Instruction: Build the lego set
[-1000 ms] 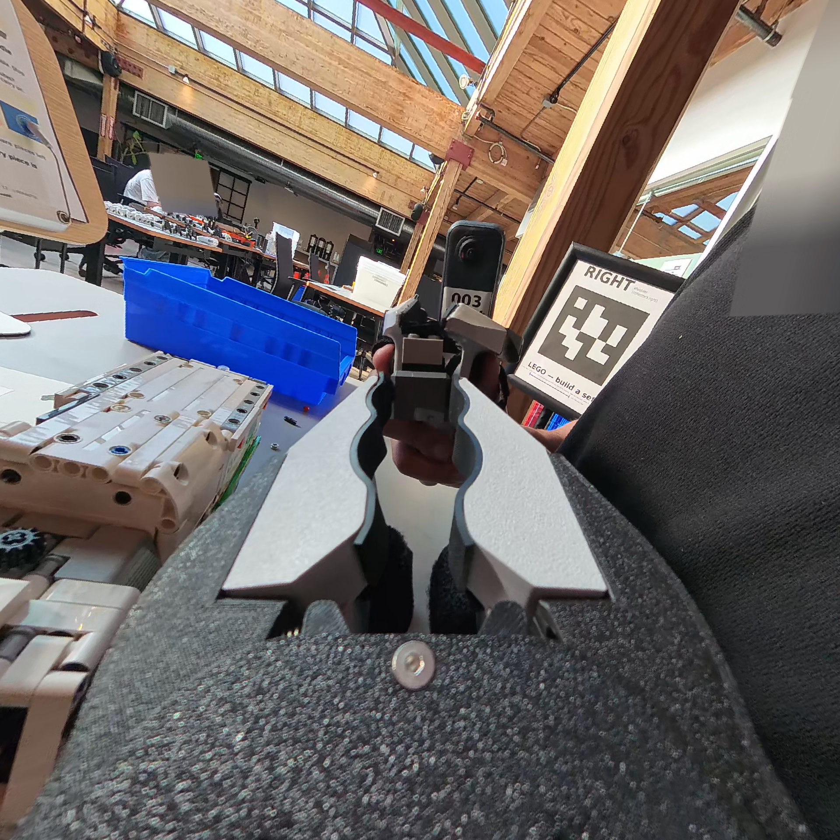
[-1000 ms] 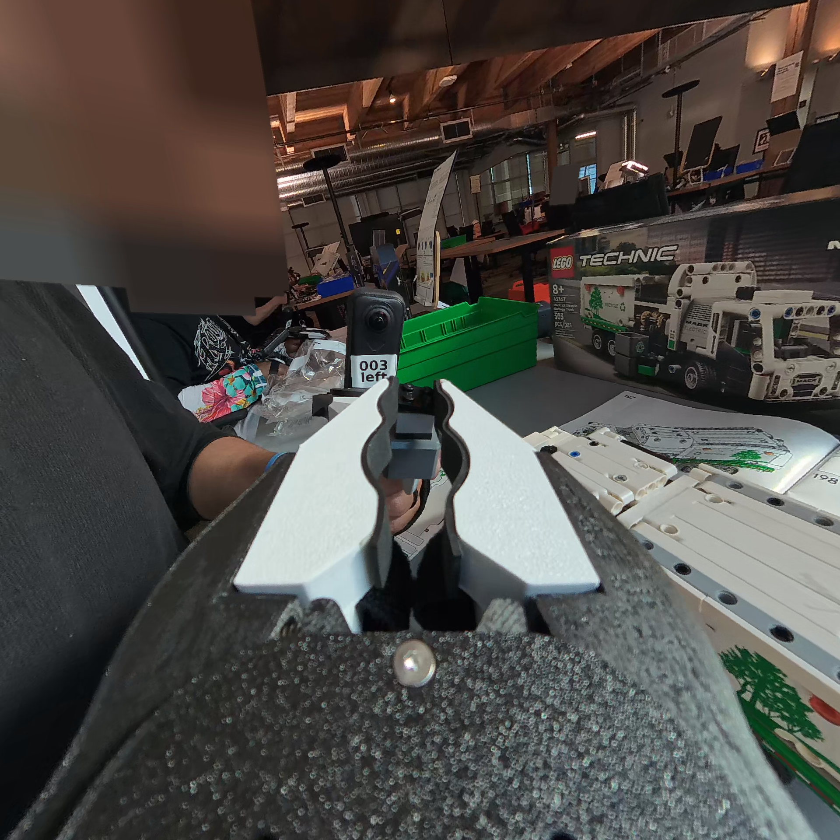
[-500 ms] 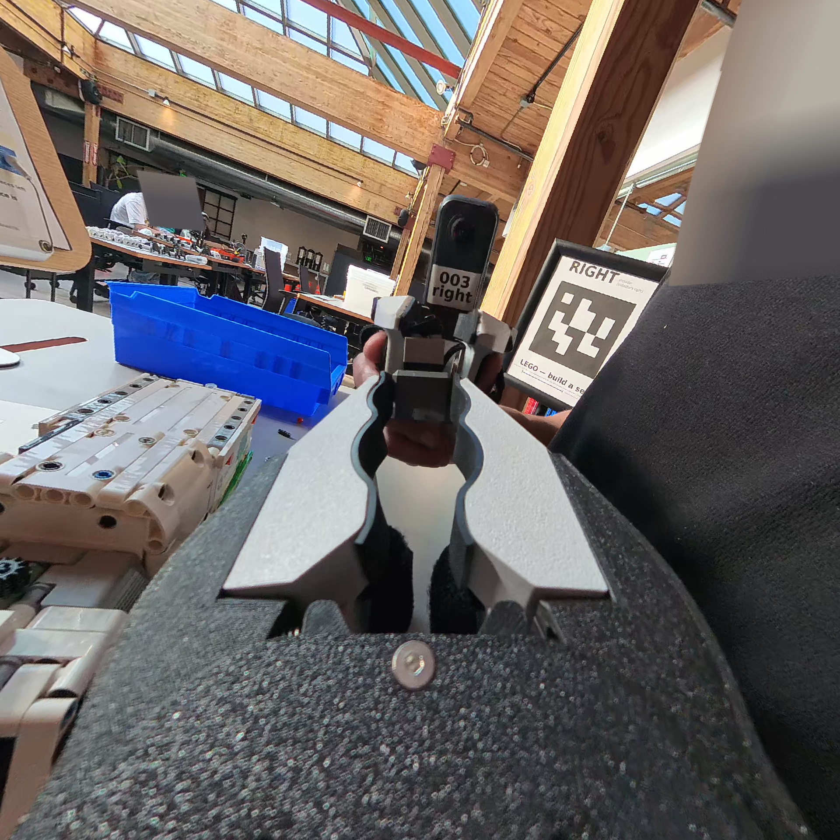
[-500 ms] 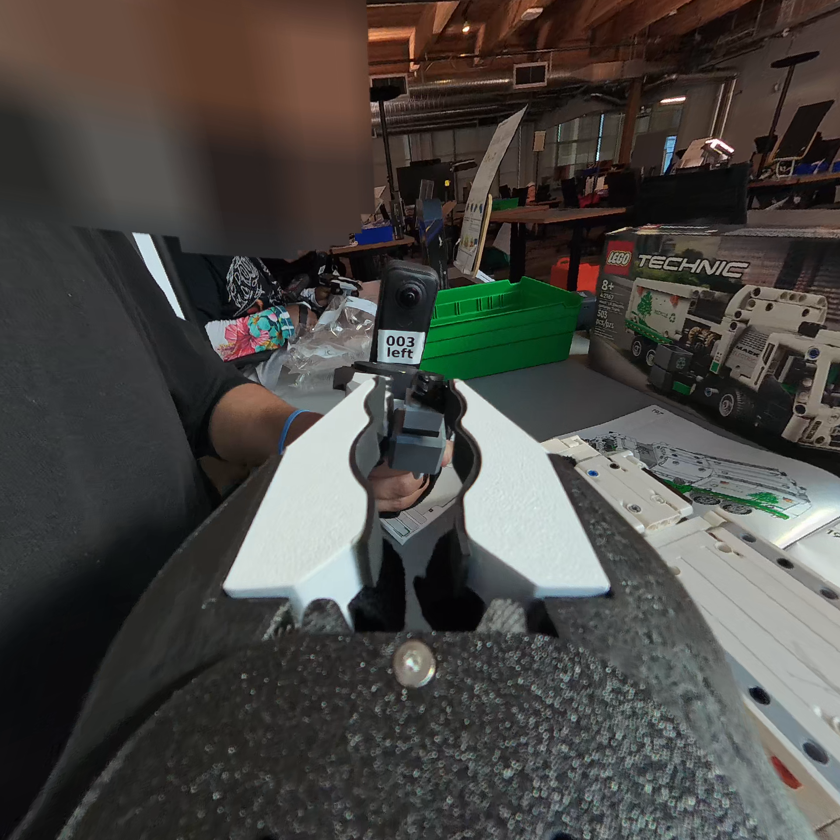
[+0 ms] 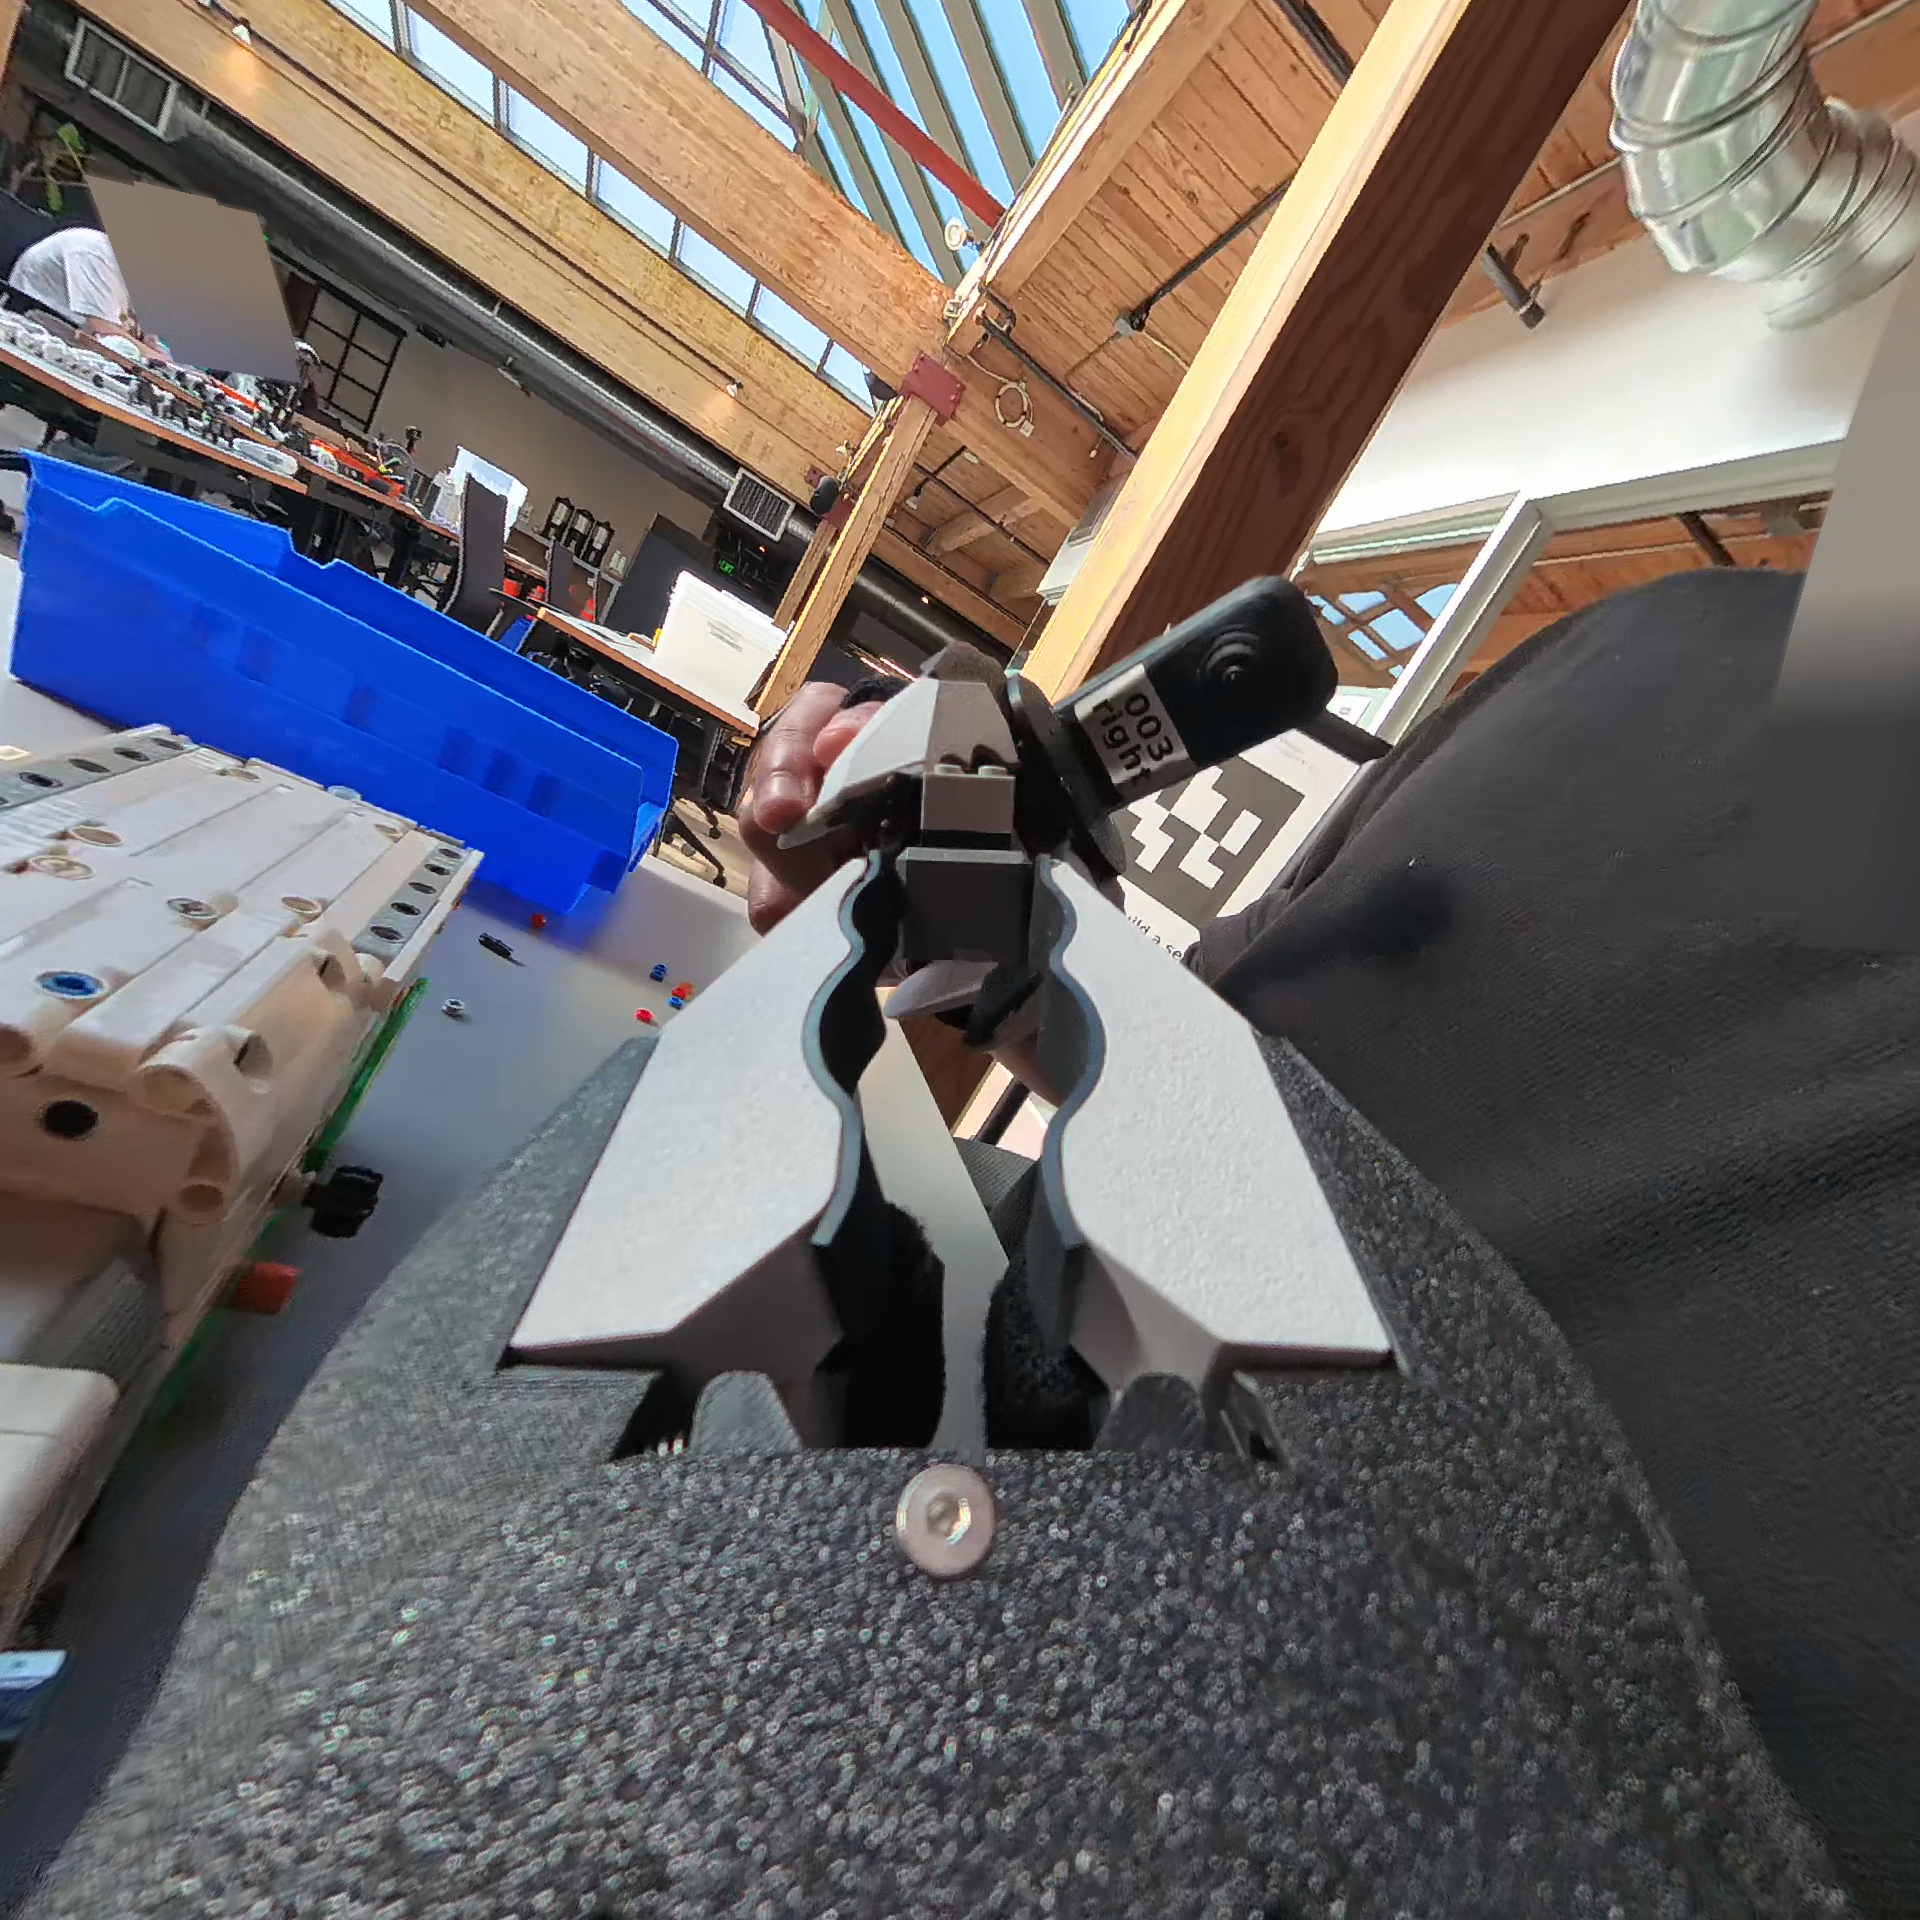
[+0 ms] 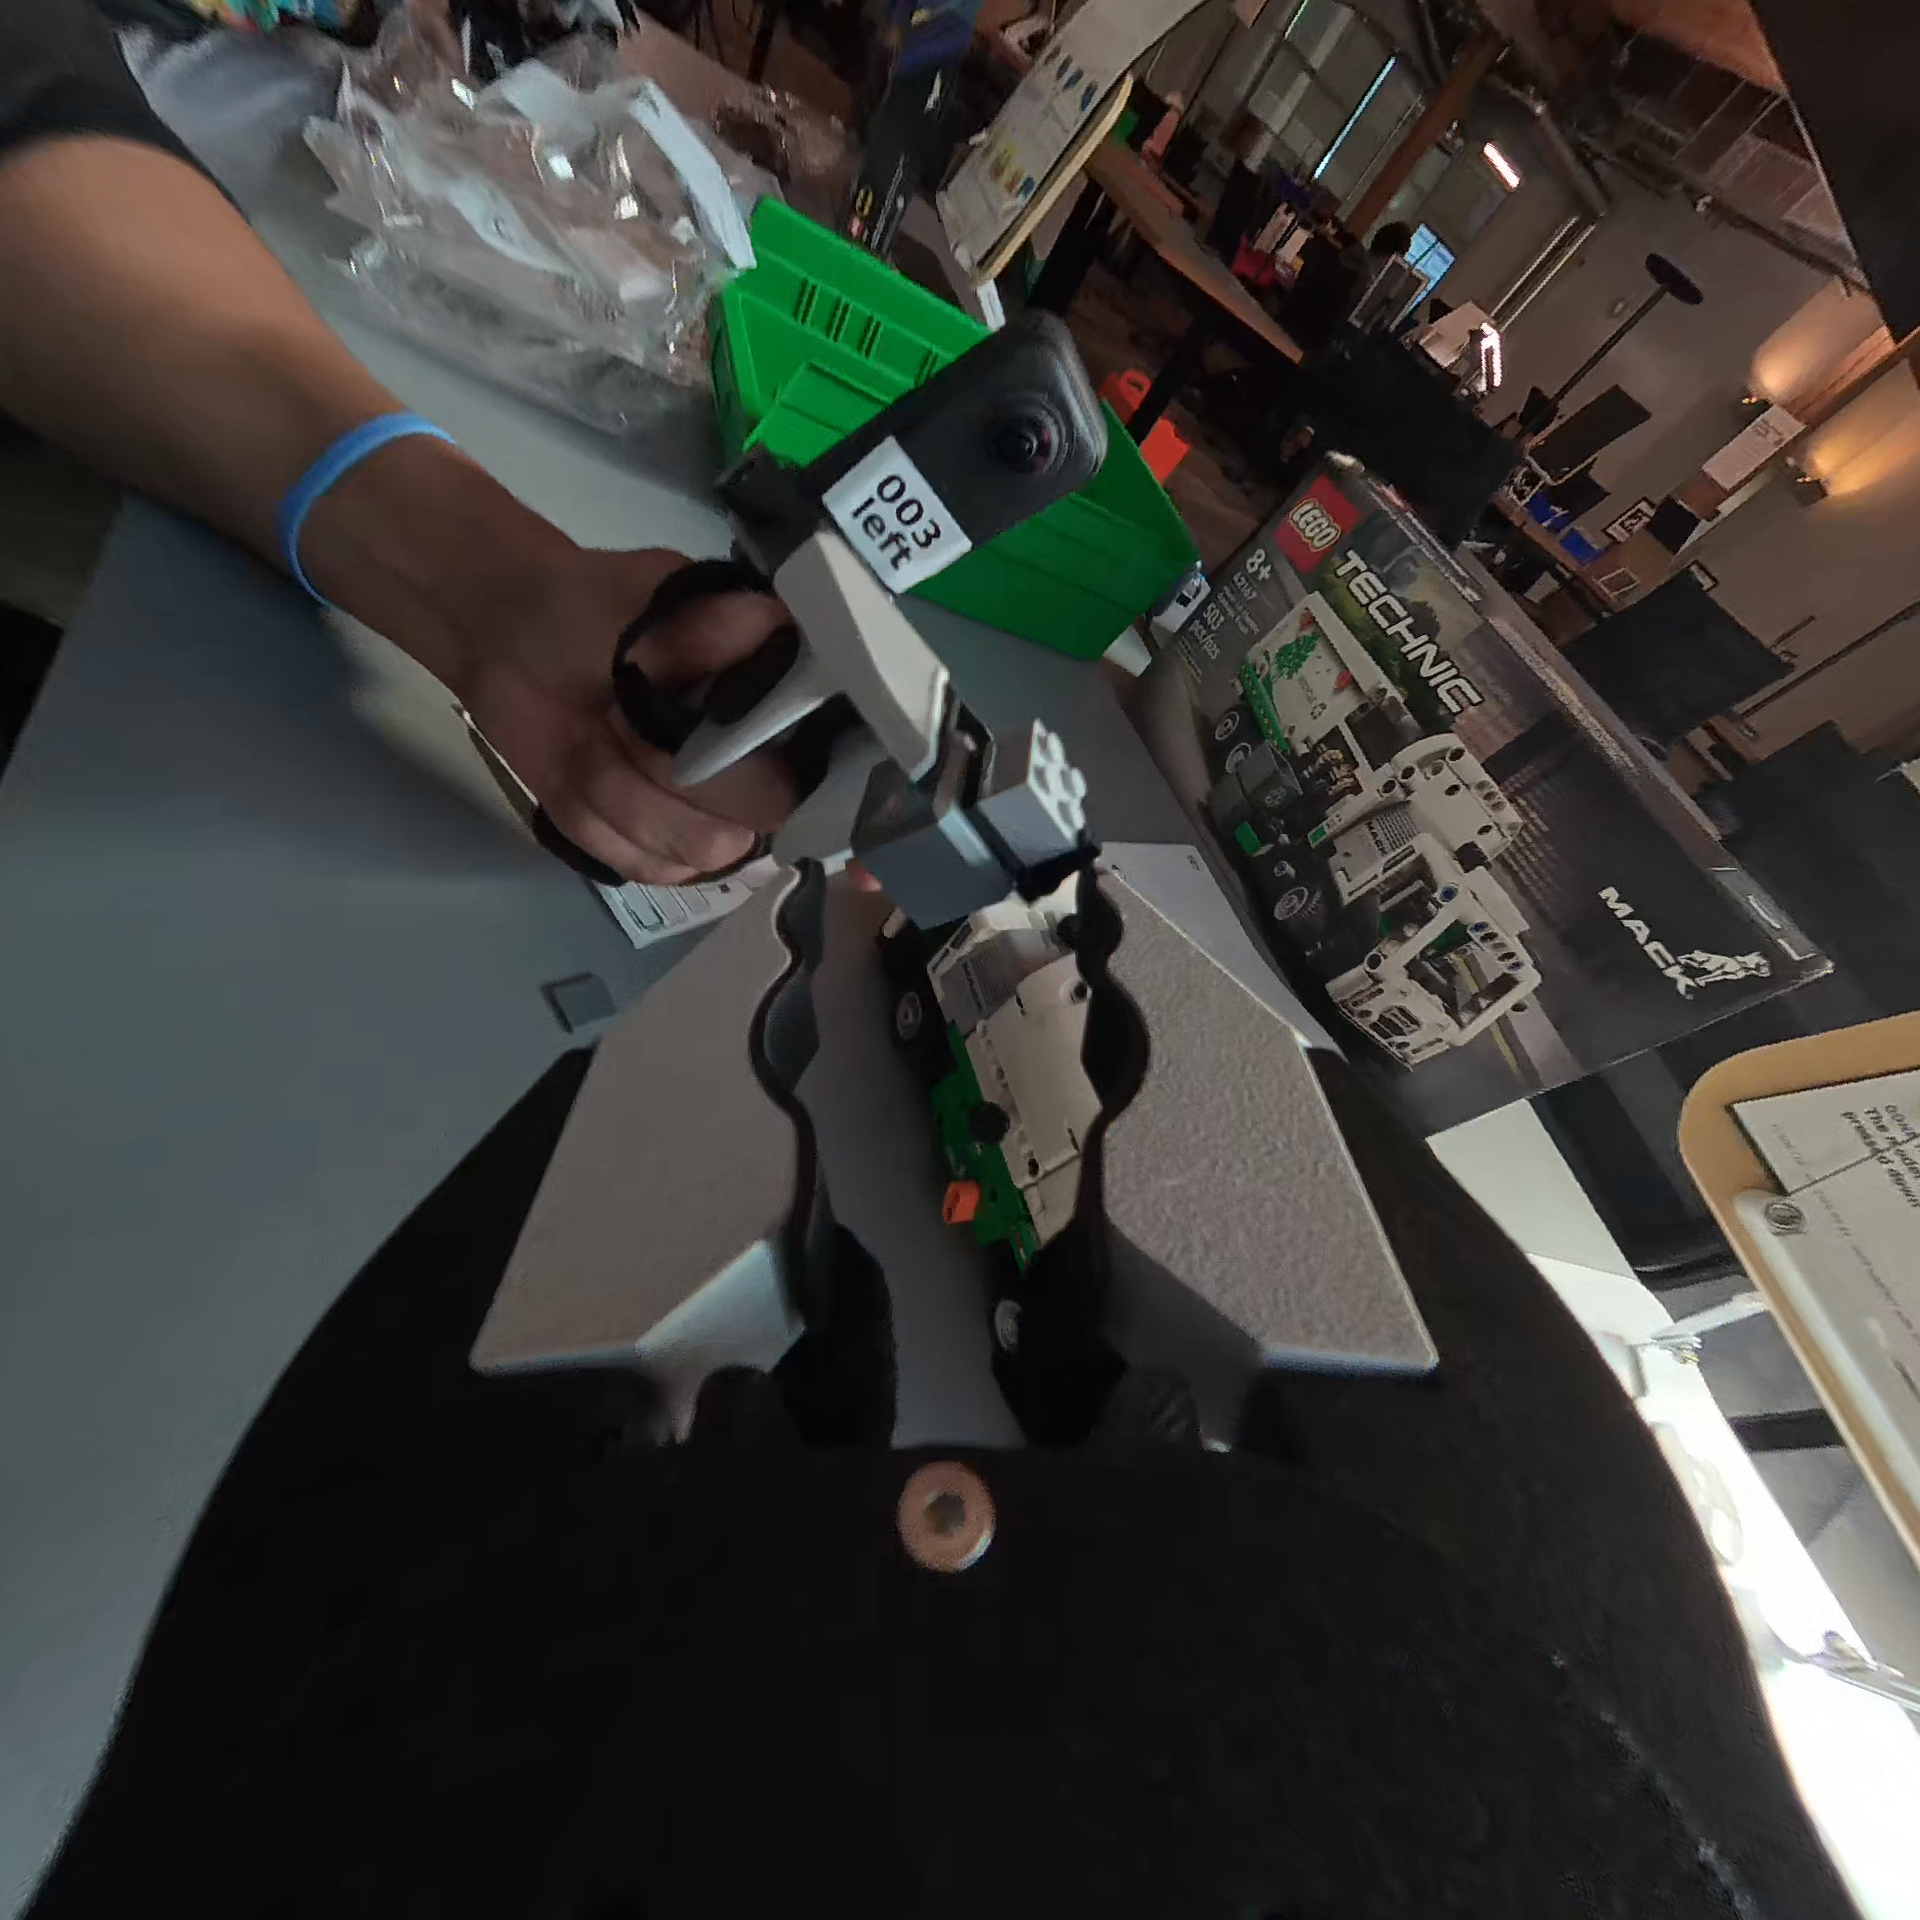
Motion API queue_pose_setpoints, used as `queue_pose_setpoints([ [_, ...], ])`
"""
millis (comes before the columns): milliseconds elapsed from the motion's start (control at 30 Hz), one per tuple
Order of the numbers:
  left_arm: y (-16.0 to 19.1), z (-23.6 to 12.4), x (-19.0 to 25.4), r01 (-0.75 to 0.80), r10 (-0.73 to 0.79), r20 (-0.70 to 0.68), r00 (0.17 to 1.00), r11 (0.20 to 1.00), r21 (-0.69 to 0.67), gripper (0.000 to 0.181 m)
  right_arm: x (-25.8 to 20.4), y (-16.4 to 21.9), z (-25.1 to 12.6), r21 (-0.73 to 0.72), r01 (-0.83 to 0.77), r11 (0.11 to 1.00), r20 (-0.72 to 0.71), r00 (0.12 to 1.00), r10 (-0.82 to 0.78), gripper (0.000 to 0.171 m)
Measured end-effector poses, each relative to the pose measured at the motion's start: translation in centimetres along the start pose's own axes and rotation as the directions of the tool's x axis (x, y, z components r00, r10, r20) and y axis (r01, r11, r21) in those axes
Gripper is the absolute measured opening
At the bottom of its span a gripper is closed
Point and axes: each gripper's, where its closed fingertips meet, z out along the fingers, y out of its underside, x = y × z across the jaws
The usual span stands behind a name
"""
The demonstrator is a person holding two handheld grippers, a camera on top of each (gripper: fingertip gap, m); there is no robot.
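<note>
A small grey lego assembly (image 5: 966,904), a dark grey piece with a lighter studded brick (image 6: 1039,784) on it, is held in the air. My left gripper (image 5: 956,883) is shut on its dark grey part; it also shows in the right wrist view (image 6: 883,748), held in a hand. My right gripper (image 6: 940,878) is rolled to one side, its jaws wider apart and standing on either side of the assembly (image 6: 935,862). In the left wrist view the right gripper (image 5: 920,862) has one finger above the studs and one below. The white and green lego truck (image 5: 208,935) sits on the table at left.
A blue bin (image 5: 312,675) and loose small pieces (image 5: 665,987) lie beyond the truck. The right wrist view shows a green bin (image 6: 966,499), the lego box (image 6: 1455,790), plastic bags (image 6: 499,208), a clipboard (image 6: 1818,1195) and the truck (image 6: 997,1039) below the fingers. A person's torso (image 5: 1610,1039) is close on the right. The tips of both grippers are at nearly the same place. The clipboard (image 6: 1818,1195) is about equally far from each gripper, around 40 centimetres.
The right gripper has rolled about a quarter turn around the grey assembly and its jaws have widened. The left gripper has kept its hold and tilted upward a little.
</note>
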Motion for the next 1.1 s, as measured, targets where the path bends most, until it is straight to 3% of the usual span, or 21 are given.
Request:
queue_pose_setpoints([
  [133, -0.2, -0.3, -0.2, 0.022, -0.022, 0.008, 1.0, 1.0, -0.001, 0.024, 0.7, 0.3, 0.0, -0.033, 0.135, 0.99, -0.117, 0.984, -0.138, 0.035],
  [433, 0.7, -0.1, -0.3, 0.068, -0.069, -0.016, 0.998, 0.997, -0.049, 0.023, 0.1, 0.6, -0.1, 0.066, 0.006, 0.998, -0.142, 0.99, 0.003, 0.034],
  [600, 3.0, 0.4, 0.9, 0.111, -0.132, -0.1, 0.986, 0.974, -0.197, 0.023, -2.9, 0.2, -1.4, 0.164, -0.285, 0.944, 0.114, 0.956, 0.269, 0.037],
  [867, 6.2, 1.6, 2.5, 0.077, -0.144, -0.155, 0.977, 0.925, -0.373, 0.023, -4.8, -0.5, -5.3, 0.26, -0.723, 0.64, 0.481, 0.672, 0.564, 0.034],
  [967, 6.9, 2.4, 2.1, 0.054, -0.118, -0.126, 0.985, 0.904, -0.423, 0.023, -4.3, -0.4, -6.5, 0.293, -0.755, 0.587, 0.507, 0.643, 0.574, 0.015],
  [1100, 7.0, 3.4, 1.0, 0.055, -0.092, -0.062, 0.994, 0.894, -0.445, 0.024, -3.3, 0.6, -6.7, 0.27, -0.771, 0.577, 0.465, 0.629, 0.623, 0.015],
])
